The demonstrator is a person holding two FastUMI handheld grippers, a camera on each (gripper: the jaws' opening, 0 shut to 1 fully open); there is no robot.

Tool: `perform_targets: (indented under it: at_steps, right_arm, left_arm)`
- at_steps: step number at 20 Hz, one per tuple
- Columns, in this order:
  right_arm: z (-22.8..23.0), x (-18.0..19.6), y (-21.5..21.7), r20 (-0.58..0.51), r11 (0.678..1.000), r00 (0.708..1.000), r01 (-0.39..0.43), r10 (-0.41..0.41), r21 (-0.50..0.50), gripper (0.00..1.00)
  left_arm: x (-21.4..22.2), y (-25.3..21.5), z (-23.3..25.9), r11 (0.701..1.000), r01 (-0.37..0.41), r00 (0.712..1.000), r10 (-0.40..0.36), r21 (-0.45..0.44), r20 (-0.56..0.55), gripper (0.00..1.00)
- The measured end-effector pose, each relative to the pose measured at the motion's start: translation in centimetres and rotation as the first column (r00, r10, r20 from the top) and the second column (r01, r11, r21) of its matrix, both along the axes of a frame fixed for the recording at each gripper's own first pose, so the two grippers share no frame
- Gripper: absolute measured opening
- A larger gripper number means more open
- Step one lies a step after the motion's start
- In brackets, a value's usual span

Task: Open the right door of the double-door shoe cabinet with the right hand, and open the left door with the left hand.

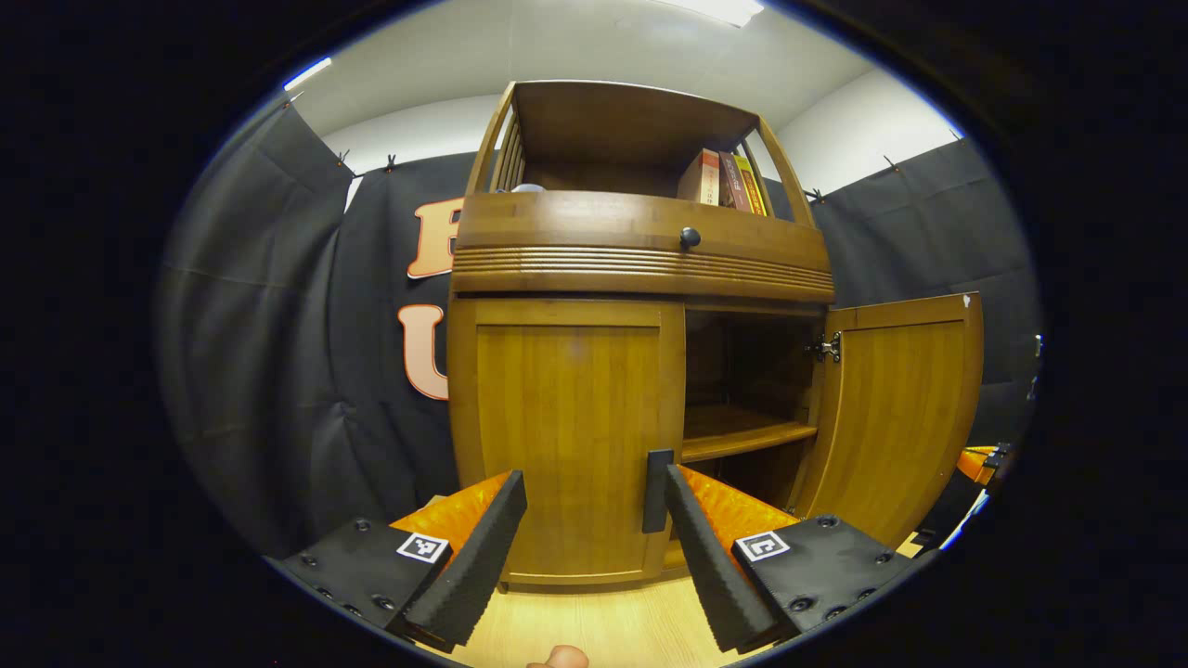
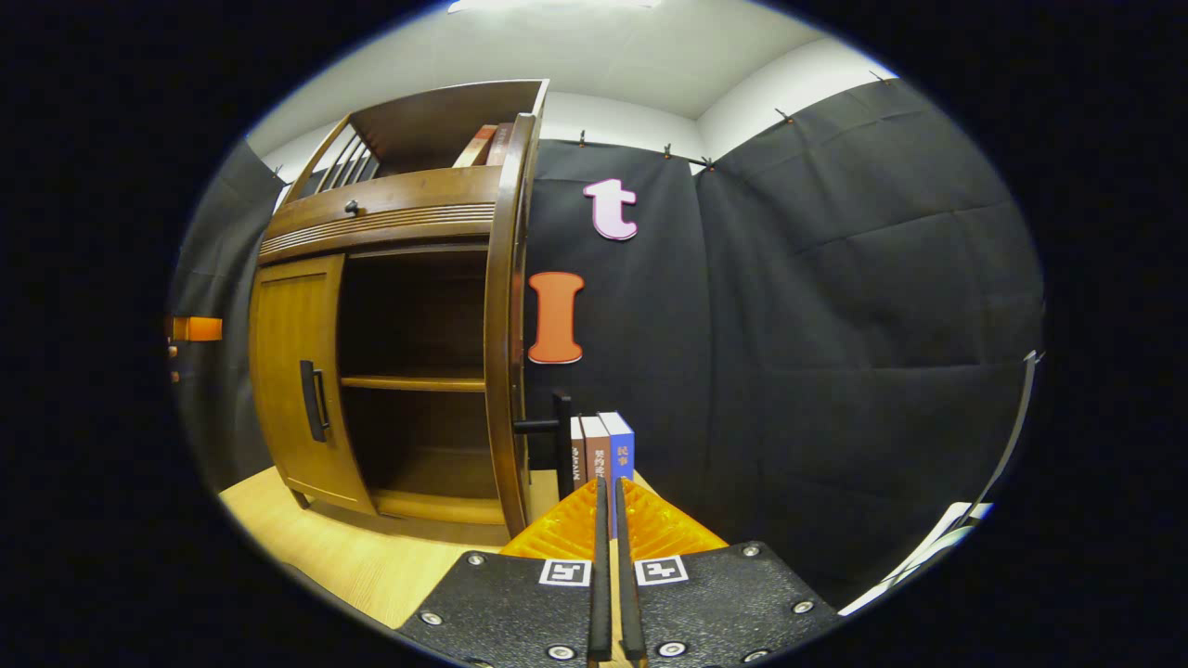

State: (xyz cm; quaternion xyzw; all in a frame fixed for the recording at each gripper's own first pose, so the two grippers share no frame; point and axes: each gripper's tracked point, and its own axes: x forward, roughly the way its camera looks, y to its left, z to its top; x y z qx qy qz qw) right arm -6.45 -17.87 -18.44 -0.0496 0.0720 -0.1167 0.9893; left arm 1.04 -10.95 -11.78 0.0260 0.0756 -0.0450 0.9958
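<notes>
The wooden shoe cabinet (image 1: 640, 246) stands straight ahead in the left gripper view. Its left door (image 1: 566, 436) is closed, and its right door (image 1: 896, 408) is swung wide open, baring a shelf (image 1: 742, 436). My left gripper (image 1: 585, 492) is open just in front of the left door, its right finger beside the door's dark handle (image 1: 657, 492). In the right gripper view the open right door (image 2: 509, 325) is edge-on with its handle (image 2: 557, 427) sticking out. My right gripper (image 2: 608, 520) is shut on nothing, just below and right of that handle.
Books (image 1: 724, 178) stand on the cabinet's top shelf above a drawer with a round knob (image 1: 690, 237). A few more books (image 2: 603, 450) stand on the floor behind the open door. Black cloth walls close in on both sides. The floor (image 2: 306, 538) is light wood.
</notes>
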Motion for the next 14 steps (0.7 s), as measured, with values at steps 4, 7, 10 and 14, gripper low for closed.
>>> perform_targets:
  at_steps: [4, 7, 10, 14]
  right_arm:
    - [-0.1, 0.0, -0.7, -0.004, 1.000, 1.000, 0.026, -0.026, 0.014, 0.14]
    - [0.0, -0.3, -1.7, -0.002, 0.999, 0.999, 0.046, -0.046, 0.023, 0.34]
    - [0.2, -0.3, -2.8, 0.019, 0.998, 0.998, 0.060, -0.060, 0.028, 0.49]
    - [1.1, -0.2, -4.0, 0.053, 0.995, 0.994, 0.095, -0.096, 0.029, 0.94]
  left_arm:
    - [2.4, -1.7, -3.0, 0.999, 0.021, 0.999, -0.021, -0.026, -0.031, 0.97]
    - [4.5, -3.1, -5.6, 0.999, 0.032, 0.998, -0.034, -0.033, -0.055, 0.96]
    - [6.3, -4.6, -7.3, 0.998, 0.047, 0.997, -0.049, -0.035, -0.057, 0.95]
    - [9.2, -5.7, -8.9, 0.998, 0.051, 0.998, -0.052, -0.035, -0.037, 0.96]
